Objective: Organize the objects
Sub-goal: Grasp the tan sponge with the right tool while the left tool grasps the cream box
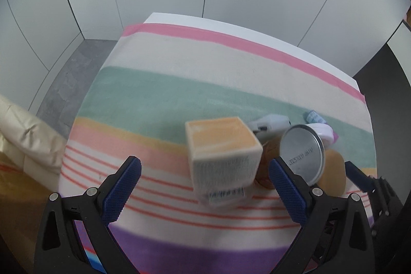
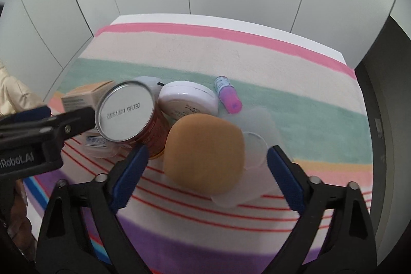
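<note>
A small orange-topped carton (image 1: pixel 222 153) stands on the striped cloth between the open fingers of my left gripper (image 1: pixel 205 184), a little ahead of them. Beside it is a red can with a silver bottom (image 1: pixel 301 153), also in the right wrist view (image 2: pixel 127 111). My right gripper (image 2: pixel 206 179) is open around an orange sponge (image 2: pixel 204 152) lying on a clear plastic shell (image 2: pixel 253 161). Behind the sponge are a white round compact (image 2: pixel 188 99) and a small purple bottle (image 2: pixel 228 96). The left gripper shows at the left of the right wrist view (image 2: pixel 51 125).
The striped cloth (image 1: pixel 179 84) covers a white table against grey wall panels. A white device (image 1: pixel 269 123) lies behind the carton. A cream jacket (image 1: pixel 28 135) hangs past the table's left edge, above a grey floor. A dark panel stands at the right.
</note>
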